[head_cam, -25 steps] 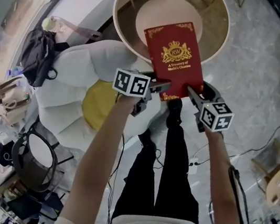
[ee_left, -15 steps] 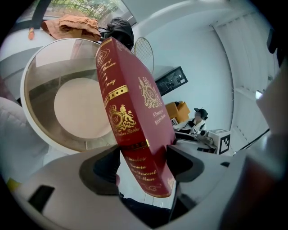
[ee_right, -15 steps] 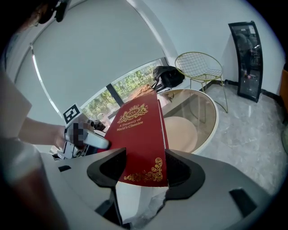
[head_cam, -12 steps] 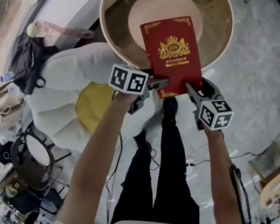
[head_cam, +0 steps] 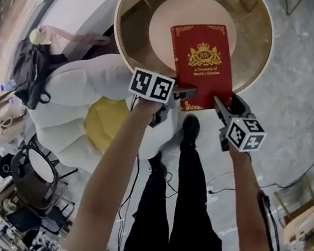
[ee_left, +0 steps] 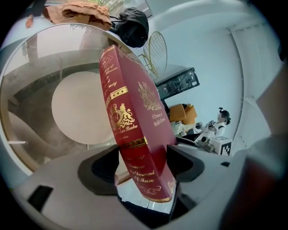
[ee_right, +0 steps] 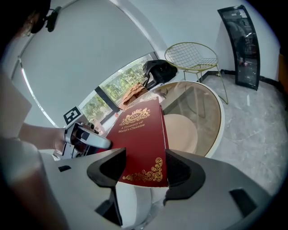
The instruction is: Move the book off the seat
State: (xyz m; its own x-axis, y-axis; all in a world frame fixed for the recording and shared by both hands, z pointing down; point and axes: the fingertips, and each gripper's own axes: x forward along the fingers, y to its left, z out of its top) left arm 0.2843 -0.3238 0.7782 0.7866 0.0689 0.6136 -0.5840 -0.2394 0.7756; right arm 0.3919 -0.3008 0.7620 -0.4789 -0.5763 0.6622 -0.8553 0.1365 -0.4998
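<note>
My left gripper point(head_cam: 181, 92) and right gripper point(head_cam: 220, 105) have their fingers clamped on the book point(head_cam: 202, 64) at its near corners; it seems a stiff, weighty hardback, possibly slippery

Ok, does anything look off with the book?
Nothing damaged. The red book hangs over the round glass table, pinched only along its near edge by the left gripper and right gripper, so most of it juts out unsupported.

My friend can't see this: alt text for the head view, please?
Seen from above, a person's left claw and right claw grip a red book by its near edge over a round glass table. A white flower-shaped seat with a yellow centre sits at left.
</note>
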